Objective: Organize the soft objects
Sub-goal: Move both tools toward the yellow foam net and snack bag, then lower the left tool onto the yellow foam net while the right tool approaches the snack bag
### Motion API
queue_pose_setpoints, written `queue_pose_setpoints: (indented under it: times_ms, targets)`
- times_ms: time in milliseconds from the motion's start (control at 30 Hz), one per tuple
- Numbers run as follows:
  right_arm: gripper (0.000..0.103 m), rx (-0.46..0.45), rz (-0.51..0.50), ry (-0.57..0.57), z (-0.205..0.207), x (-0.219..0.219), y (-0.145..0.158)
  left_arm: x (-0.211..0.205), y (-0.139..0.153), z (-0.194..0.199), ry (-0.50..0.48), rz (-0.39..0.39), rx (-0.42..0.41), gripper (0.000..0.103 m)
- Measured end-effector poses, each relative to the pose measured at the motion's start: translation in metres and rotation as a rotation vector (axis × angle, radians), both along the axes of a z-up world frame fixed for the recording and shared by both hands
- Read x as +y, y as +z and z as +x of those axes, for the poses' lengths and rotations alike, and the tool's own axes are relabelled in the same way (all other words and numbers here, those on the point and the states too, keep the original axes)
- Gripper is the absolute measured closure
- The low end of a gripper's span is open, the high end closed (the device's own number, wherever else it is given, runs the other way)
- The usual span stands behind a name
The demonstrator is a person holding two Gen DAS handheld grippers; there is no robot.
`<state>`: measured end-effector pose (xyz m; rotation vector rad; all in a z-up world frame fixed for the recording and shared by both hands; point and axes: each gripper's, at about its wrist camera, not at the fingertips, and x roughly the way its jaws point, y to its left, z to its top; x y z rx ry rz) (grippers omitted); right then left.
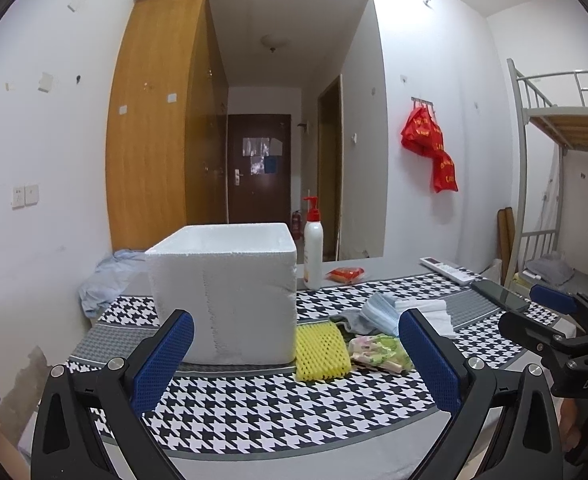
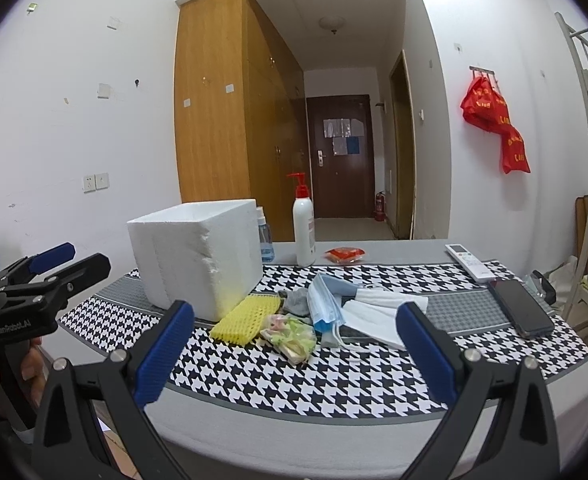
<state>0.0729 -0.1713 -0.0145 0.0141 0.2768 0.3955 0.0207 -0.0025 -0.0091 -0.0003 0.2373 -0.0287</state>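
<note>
1. The room is a white-walled dorm with a wooden wardrobe [image 1: 154, 120], a dark door at the end of the hall and a bunk frame to the right. In front of both claws lies a table [image 2: 294, 380] under a houndstooth cloth.

2. The foam box [image 1: 226, 296] is the biggest thing on it. It stands ahead of the left claw [image 1: 294, 360], slightly to its left, open side up. It looks like the natural home for the soft things, though that is a judgement.

3. A pump bottle [image 2: 304, 232] stands behind the box. A remote [image 2: 468, 262] and a phone [image 2: 520, 314] lie far right of the right claw [image 2: 294, 352]. These are hard items and are best left alone.

4. The soft heap sits straight ahead of the right claw, between its fingers in that view. It holds a white cloth [image 2: 382, 312], a blue mask [image 2: 326, 304], a grey sock [image 2: 298, 302], a yellow foam net [image 2: 246, 318] touching the box, and a floral pouch [image 2: 290, 332] nearest the claw.

5. Both claws hang spread wide with nothing held, short of the heap.

6. No item is lifted yet, so the step is the first pick. The right claw would do well to take the pouch or the net, which lie on the near edge of the heap. It should come down over one item only and pinch its middle, since the mask straps look tangled with the cloth and may drag it along.
</note>
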Motion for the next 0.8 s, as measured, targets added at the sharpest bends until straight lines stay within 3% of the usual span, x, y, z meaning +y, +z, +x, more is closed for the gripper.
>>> queue_pose_setpoints:
  times_ms: [800]
  targets:
    - [0.001, 0.114, -0.030, -0.016, 0.057, -0.006, -0.014, -0.009, -0.022, 0.063, -0.085, -0.028, 0.172, 0.001]
